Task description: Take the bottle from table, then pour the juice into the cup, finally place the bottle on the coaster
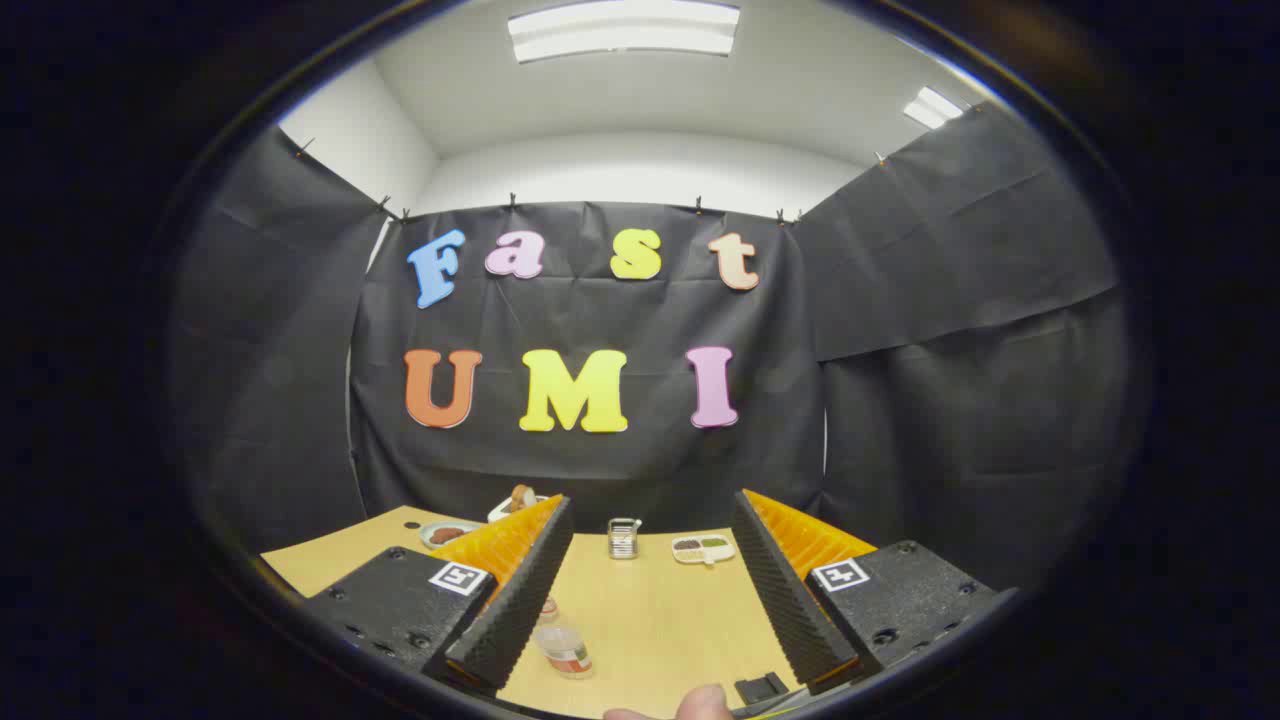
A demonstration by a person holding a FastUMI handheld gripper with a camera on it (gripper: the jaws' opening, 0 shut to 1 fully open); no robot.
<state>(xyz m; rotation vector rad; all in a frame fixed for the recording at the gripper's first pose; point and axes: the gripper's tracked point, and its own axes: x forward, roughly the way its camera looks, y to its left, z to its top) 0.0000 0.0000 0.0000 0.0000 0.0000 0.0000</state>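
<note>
This is a staged recording booth inside a plain room, not a lived-in home. Black cloth (900,330) is clipped up as walls around a light wooden desk (660,610). Above the cloth show white walls (640,170) and a ceiling light panel (624,28).

Two bright white rectangular ceiling light panels (624,28) glare overhead; beneath them the pale wooden tabletop (660,610) is evenly lit and sharp, straight lines bowing outward from it.
</note>
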